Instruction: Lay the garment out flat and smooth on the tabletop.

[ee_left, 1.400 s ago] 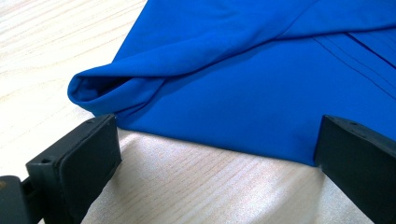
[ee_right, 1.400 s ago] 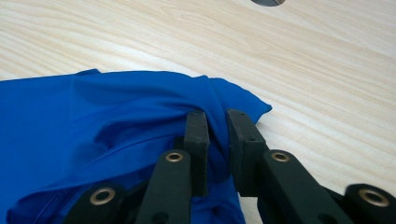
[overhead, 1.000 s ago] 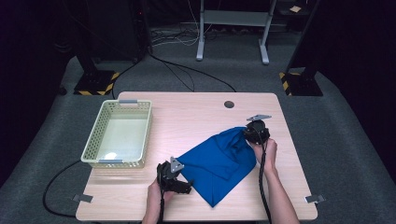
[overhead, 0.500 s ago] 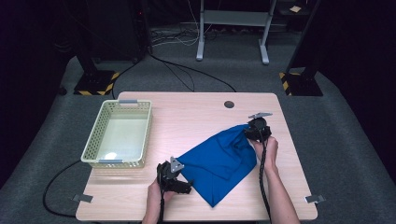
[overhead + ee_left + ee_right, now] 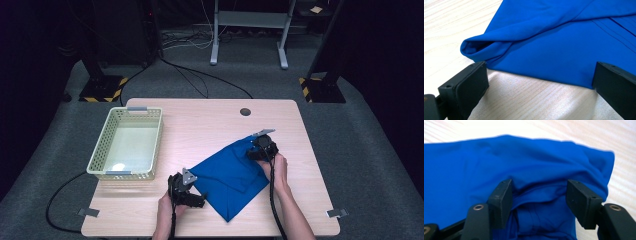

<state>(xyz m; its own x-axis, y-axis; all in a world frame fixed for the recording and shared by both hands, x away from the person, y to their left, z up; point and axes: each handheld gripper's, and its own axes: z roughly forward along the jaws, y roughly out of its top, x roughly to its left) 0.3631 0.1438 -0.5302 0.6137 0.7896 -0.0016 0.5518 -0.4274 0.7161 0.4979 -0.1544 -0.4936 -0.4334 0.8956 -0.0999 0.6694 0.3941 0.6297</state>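
we see the blue cloth (image 5: 230,177) flat on the counter (image 5: 200,125), long axis running from our left claw (image 5: 192,197) up to our right claw (image 5: 260,152). right claw's jaws have just been opening, cloth bunched between them, ungripped. left claw (image 5: 539,82) gapes, the cloth's near edge just ahead.
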